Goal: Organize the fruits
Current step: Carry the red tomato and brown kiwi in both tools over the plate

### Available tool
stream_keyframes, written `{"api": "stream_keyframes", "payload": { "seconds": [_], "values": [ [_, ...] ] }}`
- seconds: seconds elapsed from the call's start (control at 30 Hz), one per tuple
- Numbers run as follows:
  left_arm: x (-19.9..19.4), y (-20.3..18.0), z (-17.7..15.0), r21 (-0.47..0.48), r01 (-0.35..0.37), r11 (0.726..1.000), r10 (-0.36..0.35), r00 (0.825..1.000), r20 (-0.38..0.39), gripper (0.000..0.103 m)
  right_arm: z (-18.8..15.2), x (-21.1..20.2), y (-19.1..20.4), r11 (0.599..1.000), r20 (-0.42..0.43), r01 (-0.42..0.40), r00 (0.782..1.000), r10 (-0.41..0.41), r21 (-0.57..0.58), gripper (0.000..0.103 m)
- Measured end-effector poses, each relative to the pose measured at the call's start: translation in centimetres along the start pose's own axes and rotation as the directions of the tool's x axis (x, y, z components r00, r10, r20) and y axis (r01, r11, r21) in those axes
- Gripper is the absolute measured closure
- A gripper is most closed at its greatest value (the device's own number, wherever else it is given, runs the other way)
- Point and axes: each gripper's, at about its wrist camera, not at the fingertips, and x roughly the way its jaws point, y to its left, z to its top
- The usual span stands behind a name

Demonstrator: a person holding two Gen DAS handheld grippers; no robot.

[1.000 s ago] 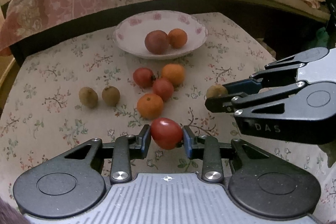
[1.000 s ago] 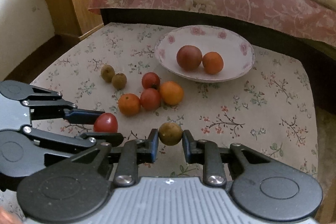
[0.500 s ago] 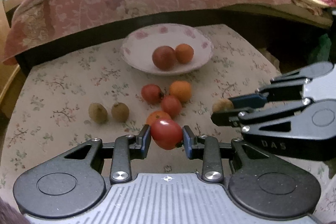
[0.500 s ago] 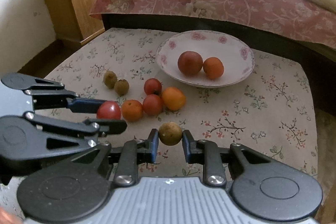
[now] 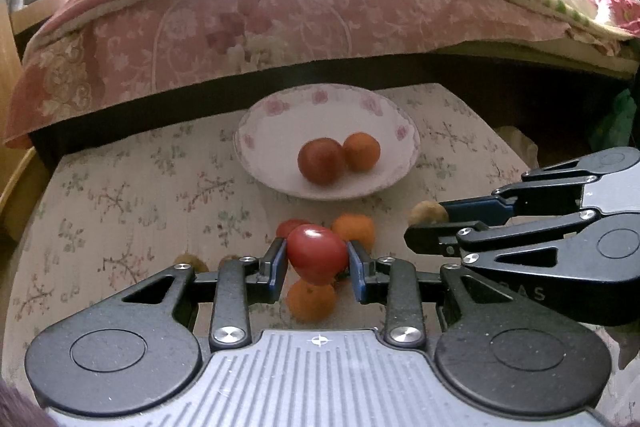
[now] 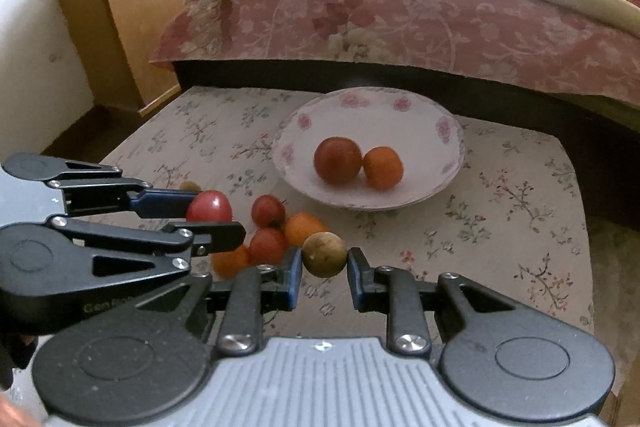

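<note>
My left gripper (image 5: 318, 255) is shut on a red tomato (image 5: 317, 253), held above the table in front of the fruit cluster. My right gripper (image 6: 323, 255) is shut on a brown kiwi (image 6: 324, 254), also lifted; that kiwi (image 5: 427, 213) shows at the right of the left wrist view. A white floral plate (image 5: 384, 115) at the table's far side holds a dark red fruit (image 5: 321, 160) and an orange (image 5: 361, 151). Loose on the cloth lie oranges (image 6: 302, 227) and red tomatoes (image 6: 267, 245), partly hidden by the grippers.
The table (image 6: 520, 203) wears a floral cloth and drops off at the right and left edges. A bed with a pink floral quilt (image 6: 400, 19) runs along the back. A wooden cabinet (image 6: 120, 27) stands at the back left. Two kiwis (image 5: 192, 261) lie low left.
Both grippers have risen and drawn closer to the plate, each keeping its fruit. The loose fruits have slid lower in view, partly behind the fingers.
</note>
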Motion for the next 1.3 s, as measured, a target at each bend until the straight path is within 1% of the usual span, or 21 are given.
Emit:
{"api": "stream_keyframes", "payload": {
  "seconds": [0.53, 1.07, 1.3],
  "values": [
    [3.0, 0.2, 3.7, 0.033, -0.012, 0.999, 0.011, 0.999, 0.037, 0.063, 3.3, 2.3, -2.7, 0.999, 0.040, 0.034, 0.999, -0.034, 0.019, 0.077],
    [5.8, 1.5, 5.6, 0.026, -0.030, 0.999, 0.029, 0.998, 0.050, 0.064, 5.9, 4.9, -3.8, 0.998, 0.073, 0.063, 0.995, -0.064, 0.015, 0.077],
    [7.4, 2.0, 6.3, 0.026, -0.026, 0.999, 0.024, 0.999, 0.047, 0.064, 6.8, 6.2, -4.7, 0.997, 0.077, 0.064, 0.995, -0.066, 0.031, 0.077]
  ]
}}
